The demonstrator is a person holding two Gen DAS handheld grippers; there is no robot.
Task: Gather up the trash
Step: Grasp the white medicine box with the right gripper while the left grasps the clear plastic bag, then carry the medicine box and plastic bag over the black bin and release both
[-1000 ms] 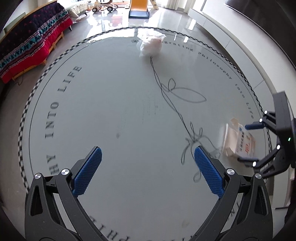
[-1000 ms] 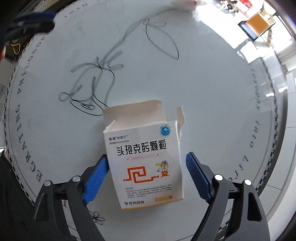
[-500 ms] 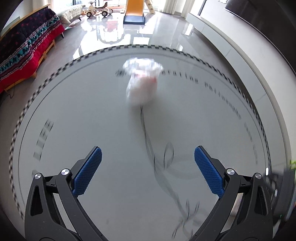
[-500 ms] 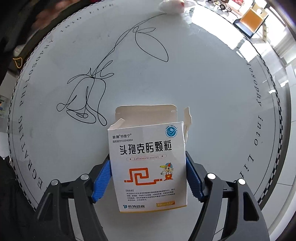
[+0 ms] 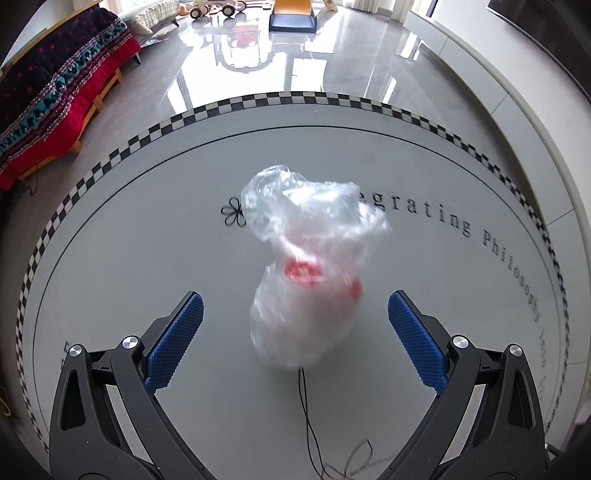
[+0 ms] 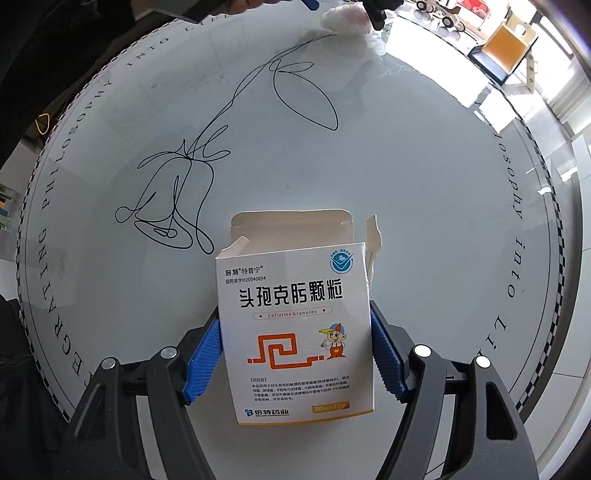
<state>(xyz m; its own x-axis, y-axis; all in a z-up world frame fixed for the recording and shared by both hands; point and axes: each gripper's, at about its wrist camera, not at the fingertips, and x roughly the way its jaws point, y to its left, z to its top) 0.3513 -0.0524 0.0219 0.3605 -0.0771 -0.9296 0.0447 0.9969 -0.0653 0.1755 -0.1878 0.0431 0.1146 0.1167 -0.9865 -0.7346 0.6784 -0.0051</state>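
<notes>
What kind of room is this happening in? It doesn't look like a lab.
Most likely a home living room: a sofa draped in a red patterned blanket, toy cars on the glossy tiled floor, and a round printed table.

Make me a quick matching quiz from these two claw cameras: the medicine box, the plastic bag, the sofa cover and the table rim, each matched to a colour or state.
Column one:
1. medicine box
2. plastic bag
3. sofa cover
4. table rim

Column two:
A. black-and-white checks
B. clamped between blue pads, top flap open
C. crumpled, clear, lying free between open fingers
D. red with dark patterned top

Pairs: 1-B, 2-C, 3-D, 4-A
</notes>
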